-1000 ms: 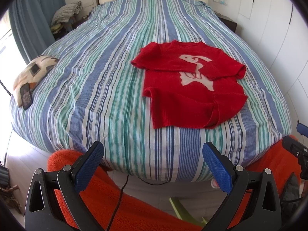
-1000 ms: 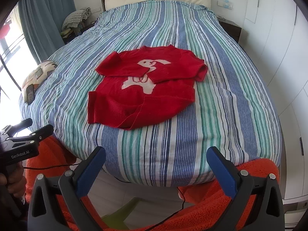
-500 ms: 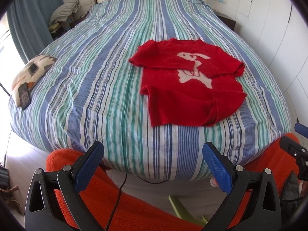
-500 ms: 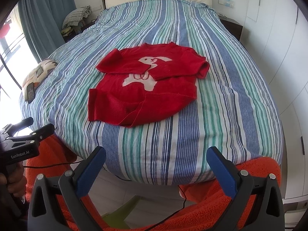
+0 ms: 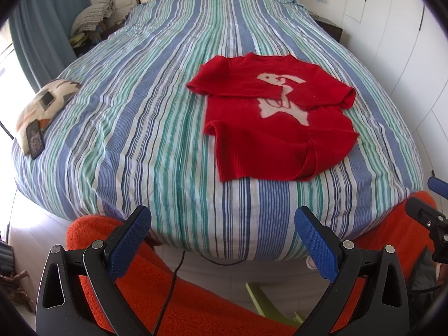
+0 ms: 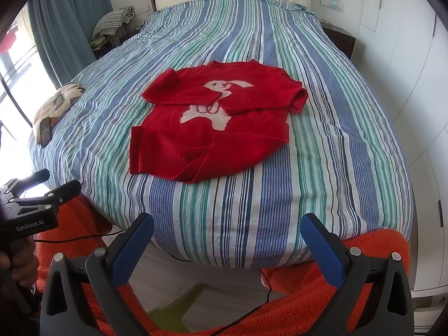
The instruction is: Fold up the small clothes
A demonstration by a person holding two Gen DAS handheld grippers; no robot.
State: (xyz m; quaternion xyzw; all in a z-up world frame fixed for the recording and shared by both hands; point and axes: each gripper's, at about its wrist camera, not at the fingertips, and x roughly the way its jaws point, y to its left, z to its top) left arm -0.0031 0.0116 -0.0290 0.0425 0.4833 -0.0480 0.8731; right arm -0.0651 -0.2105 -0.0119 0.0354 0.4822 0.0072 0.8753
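Observation:
A small red sweater (image 5: 275,117) (image 6: 215,123) with a white animal figure lies on the striped bed cover (image 5: 145,89) (image 6: 330,145), both sleeves folded across its chest and the hem corner turned up. My left gripper (image 5: 222,226) is open, held off the foot of the bed over orange fleece, well short of the sweater. My right gripper (image 6: 228,232) is open too, likewise short of the bed's near edge. Neither holds anything. In the right wrist view the other hand-held gripper body (image 6: 30,207) shows at far left.
A patterned cushion (image 5: 42,109) with a phone (image 5: 35,138) on it lies at the bed's left edge. Orange fleece (image 5: 196,302) covers the foreground, with a black cable (image 5: 170,285) across it. White wardrobe doors (image 6: 414,56) line the right side; a curtain (image 6: 61,28) hangs at left.
Both cameras have edged slightly closer to the bed, so the sweater sits a bit nearer. Both grippers stay open; the sweater has not moved.

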